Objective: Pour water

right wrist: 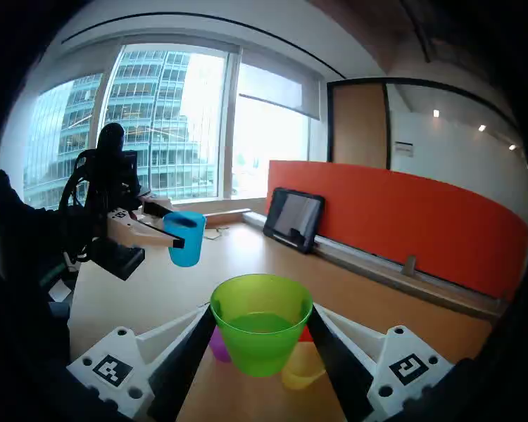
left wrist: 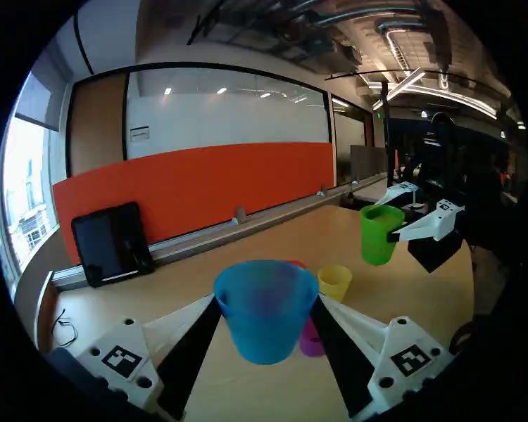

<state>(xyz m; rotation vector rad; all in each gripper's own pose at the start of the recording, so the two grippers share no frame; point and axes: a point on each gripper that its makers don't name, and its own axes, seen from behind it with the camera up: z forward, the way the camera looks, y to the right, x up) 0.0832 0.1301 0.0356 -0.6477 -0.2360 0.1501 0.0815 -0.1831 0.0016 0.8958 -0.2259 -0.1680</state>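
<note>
In the left gripper view, my left gripper point(left wrist: 266, 301) clamps the blue cup point(left wrist: 266, 320) upright above the table point(left wrist: 405, 288) (a yellow cup point(left wrist: 334, 281) and a purple cup point(left wrist: 310, 343) stand beneath, well in from the far edge). In the right gripper view, my right gripper point(right wrist: 261, 320) squeezes the green cup point(right wrist: 261, 341), which is upright over the surface with liquid inside.
</note>
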